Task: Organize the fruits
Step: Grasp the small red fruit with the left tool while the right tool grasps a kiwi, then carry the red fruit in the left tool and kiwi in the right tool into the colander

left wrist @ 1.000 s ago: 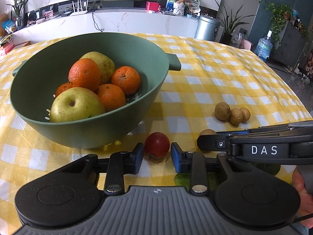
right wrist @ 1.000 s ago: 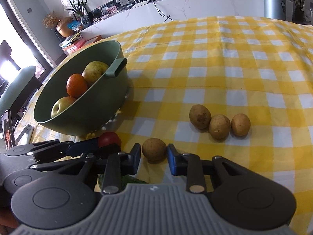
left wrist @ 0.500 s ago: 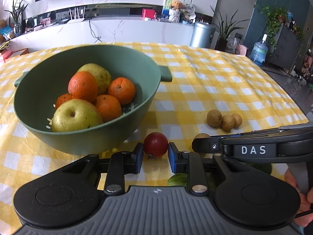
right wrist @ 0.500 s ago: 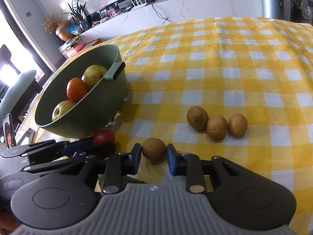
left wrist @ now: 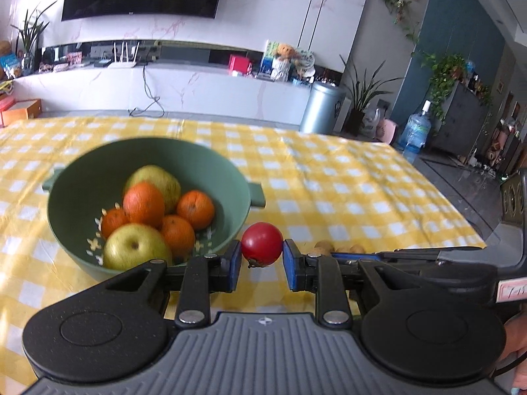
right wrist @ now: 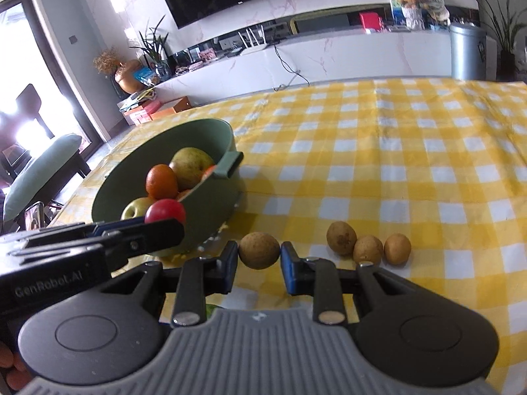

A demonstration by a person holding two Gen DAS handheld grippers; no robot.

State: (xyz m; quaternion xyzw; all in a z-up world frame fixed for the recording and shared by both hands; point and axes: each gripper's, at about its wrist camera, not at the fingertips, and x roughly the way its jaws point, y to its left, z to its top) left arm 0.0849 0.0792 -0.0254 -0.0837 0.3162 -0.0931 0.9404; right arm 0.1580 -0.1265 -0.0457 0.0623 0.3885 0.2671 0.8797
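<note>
Now my left hand-held gripper (left wrist: 262,265) clamps a red tomato (left wrist: 262,244) between its blue pads, held in the air just right of the green bowl (left wrist: 82,177). That bowl sits on the desk (right wrist: 395,151), spread with a yellow checked cloth, and holds oranges (left wrist: 143,203) and pale green pears (left wrist: 133,247). My right hand-held gripper (right wrist: 259,263) pinches a small brown round fruit (right wrist: 259,250), also to the right of the bowl. Three more brown fruits (right wrist: 368,249) lie in a touching row on the cloth, further right of the bowl.
</note>
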